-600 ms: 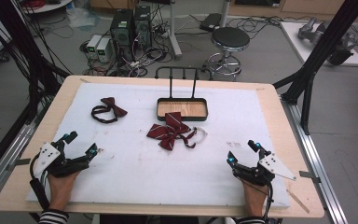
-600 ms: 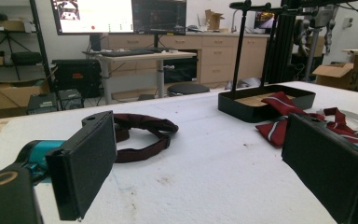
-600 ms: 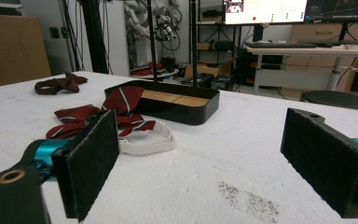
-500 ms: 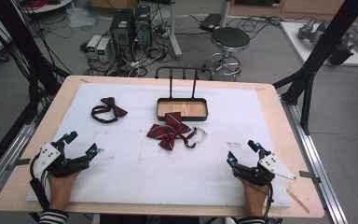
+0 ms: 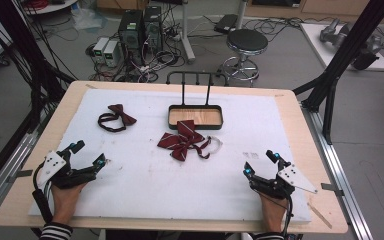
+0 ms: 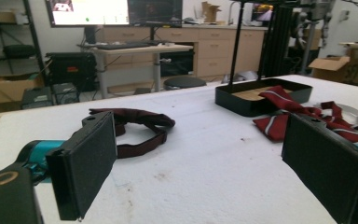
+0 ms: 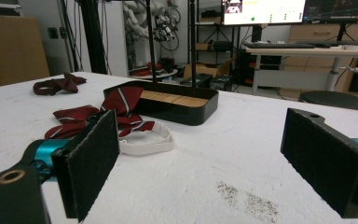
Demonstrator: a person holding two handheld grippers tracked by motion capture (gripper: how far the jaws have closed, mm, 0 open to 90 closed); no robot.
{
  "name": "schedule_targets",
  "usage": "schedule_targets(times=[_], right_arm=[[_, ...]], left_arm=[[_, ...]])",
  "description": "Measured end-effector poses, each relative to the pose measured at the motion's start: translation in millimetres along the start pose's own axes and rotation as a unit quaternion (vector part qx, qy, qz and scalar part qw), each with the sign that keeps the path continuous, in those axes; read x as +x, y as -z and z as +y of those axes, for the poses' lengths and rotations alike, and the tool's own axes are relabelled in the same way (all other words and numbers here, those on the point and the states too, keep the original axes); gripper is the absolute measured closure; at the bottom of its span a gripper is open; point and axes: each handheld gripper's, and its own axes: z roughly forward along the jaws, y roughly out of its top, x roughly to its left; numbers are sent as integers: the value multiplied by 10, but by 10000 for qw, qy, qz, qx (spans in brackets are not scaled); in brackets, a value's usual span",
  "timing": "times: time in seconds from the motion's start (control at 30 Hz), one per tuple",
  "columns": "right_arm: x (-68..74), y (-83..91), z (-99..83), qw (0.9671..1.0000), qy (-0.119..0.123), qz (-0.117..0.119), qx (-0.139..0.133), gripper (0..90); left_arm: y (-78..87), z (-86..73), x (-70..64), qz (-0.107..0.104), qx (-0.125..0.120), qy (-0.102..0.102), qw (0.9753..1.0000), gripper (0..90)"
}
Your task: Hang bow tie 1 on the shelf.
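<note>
**Grippers poised, bow ties waiting**

Both tools rest at the frame's lower corners, the left gripper and right gripper each with jaws spread wide and empty. The striped bow tie lies mid-frame, touching the tray; a plain bow tie sits upper left. Likely next: a reach to the striped tie, strap trailing beside it
</note>
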Motion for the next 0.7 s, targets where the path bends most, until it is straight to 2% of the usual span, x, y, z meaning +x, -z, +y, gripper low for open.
schedule_targets(times=[0.3,0.47,0.7], right_arm=[[-1,0,0,10000,-3,1,0,108],[4,0,0,10000,12,2,8,108],[3,1,-1,10000,5,8,7,108]], left_arm=[[-49,64,11,-71,275,29,9996,108],[-120,240,-22,-240,434,-110,9987,108],[-290,513,-100,-499,832,-242,9950,108]])
